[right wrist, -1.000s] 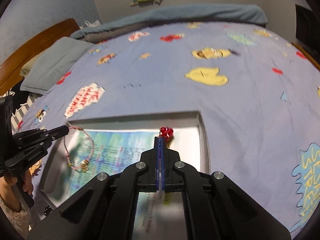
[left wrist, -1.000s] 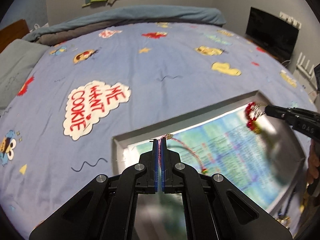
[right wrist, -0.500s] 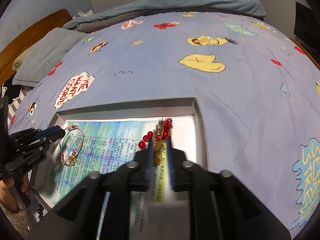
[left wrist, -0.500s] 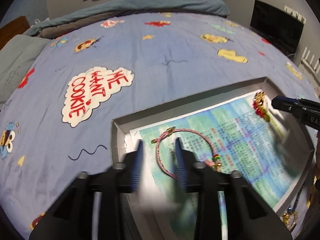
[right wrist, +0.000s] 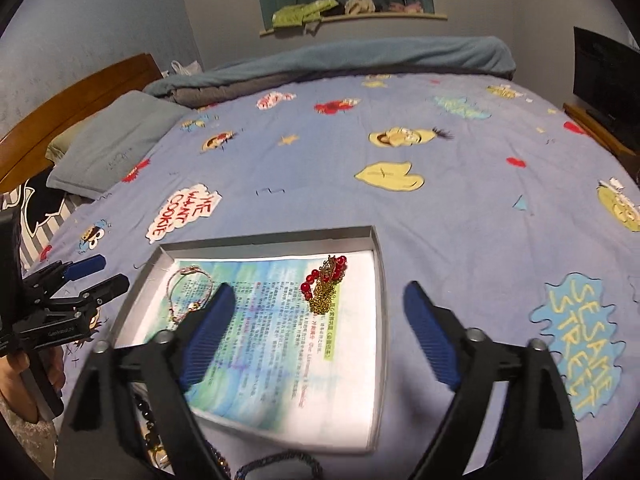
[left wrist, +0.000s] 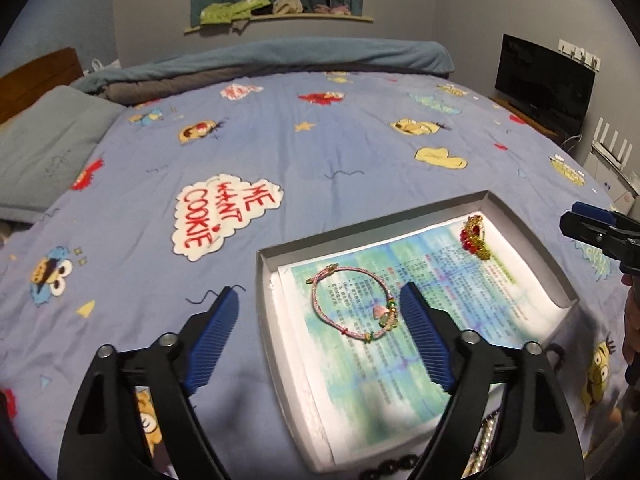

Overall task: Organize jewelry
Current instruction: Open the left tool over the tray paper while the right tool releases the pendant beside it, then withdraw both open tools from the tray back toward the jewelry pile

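On the cartoon-print blue bedspread [left wrist: 280, 148] sits a shallow grey cardboard tray [left wrist: 262, 280] lined with a printed blue-green paper sheet [left wrist: 460, 304]. At the tray's left end the left gripper [left wrist: 316, 304] has just been opening; its jaws stand spread and empty above the thin pink cord bracelet [left wrist: 348, 304] lying loose on the sheet. At the tray's right end lies the red-bead and gold-chain piece [right wrist: 326, 282], and the right gripper [right wrist: 316, 304], jaws likewise just opened wide, holds nothing. Both pieces look placed; the next move probably calls for reaching the dark beaded strands [right wrist: 280, 462] just outside the tray's near edge.
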`<state>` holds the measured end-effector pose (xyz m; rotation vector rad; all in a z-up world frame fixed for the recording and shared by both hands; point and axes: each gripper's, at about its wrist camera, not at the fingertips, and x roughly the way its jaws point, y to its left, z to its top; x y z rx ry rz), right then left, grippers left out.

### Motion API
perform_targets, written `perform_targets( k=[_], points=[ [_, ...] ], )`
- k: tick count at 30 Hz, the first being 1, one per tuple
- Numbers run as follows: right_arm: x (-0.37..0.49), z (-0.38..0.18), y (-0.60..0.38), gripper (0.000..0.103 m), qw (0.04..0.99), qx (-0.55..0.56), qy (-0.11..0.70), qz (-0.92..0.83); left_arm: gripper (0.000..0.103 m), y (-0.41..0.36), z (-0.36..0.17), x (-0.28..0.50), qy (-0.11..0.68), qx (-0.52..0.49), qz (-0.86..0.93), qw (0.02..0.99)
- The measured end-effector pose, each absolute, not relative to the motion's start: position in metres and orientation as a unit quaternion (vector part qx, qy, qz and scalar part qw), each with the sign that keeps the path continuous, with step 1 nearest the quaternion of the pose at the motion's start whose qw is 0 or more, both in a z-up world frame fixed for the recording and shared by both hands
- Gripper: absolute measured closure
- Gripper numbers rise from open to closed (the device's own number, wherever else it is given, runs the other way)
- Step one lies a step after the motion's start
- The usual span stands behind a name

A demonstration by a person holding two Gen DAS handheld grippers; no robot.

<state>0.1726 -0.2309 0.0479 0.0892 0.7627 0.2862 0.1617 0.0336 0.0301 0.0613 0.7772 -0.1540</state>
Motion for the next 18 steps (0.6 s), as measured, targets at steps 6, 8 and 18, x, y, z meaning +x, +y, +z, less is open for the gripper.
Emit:
perform_targets(
  k=[6,8,18],
  points=[
    [0.144,0.066,-0.23,0.006,0.927,0.03,0.347,0.137,0.011,0.033,0.047,0.134,0.361,0.029,-0.076,0.929],
    [0.134,0.071,-0.232,0.006,0.931,0.028,0.337,0.134,0.01,0.033,0.051,0.125,0.356,0.028,-0.079,0.931],
    [0.086,0.081,-0.24,0.005,0.941,0.02,0.318,0.113,0.009,0.04,0.06,0.081,0.338,0.031,-0.077,0.937]
  ],
)
